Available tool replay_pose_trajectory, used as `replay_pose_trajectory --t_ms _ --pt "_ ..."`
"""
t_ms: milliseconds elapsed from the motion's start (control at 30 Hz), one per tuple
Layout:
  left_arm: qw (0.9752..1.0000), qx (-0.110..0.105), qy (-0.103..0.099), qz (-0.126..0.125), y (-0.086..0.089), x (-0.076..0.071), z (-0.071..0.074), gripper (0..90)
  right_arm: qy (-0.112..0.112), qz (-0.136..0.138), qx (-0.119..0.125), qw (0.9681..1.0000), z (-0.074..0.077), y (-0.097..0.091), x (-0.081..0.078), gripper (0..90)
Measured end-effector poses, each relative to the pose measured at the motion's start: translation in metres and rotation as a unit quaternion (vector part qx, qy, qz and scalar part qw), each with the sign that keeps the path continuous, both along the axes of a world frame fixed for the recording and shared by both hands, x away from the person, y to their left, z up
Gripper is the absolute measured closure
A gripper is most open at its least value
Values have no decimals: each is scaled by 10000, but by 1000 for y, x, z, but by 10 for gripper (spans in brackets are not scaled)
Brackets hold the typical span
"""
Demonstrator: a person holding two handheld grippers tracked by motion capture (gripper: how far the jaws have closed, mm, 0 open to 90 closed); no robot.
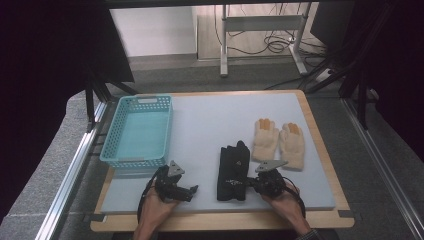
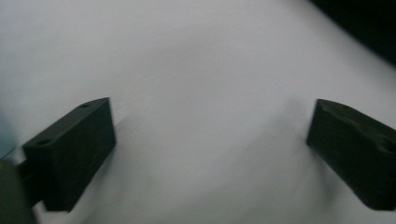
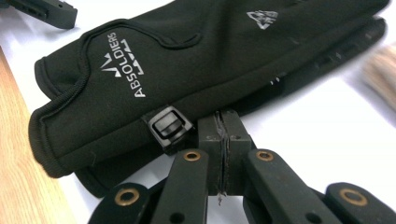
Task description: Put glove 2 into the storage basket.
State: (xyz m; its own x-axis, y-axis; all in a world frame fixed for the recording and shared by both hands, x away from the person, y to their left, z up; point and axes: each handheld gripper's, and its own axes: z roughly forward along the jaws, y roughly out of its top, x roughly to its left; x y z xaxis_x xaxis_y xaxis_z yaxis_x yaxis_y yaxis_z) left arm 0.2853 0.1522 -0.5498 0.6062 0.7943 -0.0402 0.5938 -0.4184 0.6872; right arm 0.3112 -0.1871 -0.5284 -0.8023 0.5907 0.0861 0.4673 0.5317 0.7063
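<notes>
Right gripper view, black gloves [image 3: 187,79] touching closed right tool [image 3: 223,122] tips

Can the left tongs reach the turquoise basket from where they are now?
Probably yes: the left tongs stand open just below the turquoise basket, and bare grey mat lies between them.

Black gloves [image 1: 233,170], stacked pair, lying flat on white mat, white "ABSOLDIERS" print, cuffs toward person.

Black hand-held gripper [image 3: 224,126], brass-ringed linkage pivots, grey triangular top plate, trailing black cable.
</notes>
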Motion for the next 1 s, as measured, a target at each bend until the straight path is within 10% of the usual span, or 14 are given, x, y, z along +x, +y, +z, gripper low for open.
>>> replay_pose_trajectory --t_ms 600,833,1000 --pt "10000 -19 -5 81 11 0 -2 0 -155 312 0 9994 -5 68 7 835" --pt "10000 -23 -11 73 12 0 -2 0 -207 326 -21 9993 0 53 2 747" --pt "10000 -32 -7 82 12 0 -2 0 -266 -176 11 9995 4 18 7 614"
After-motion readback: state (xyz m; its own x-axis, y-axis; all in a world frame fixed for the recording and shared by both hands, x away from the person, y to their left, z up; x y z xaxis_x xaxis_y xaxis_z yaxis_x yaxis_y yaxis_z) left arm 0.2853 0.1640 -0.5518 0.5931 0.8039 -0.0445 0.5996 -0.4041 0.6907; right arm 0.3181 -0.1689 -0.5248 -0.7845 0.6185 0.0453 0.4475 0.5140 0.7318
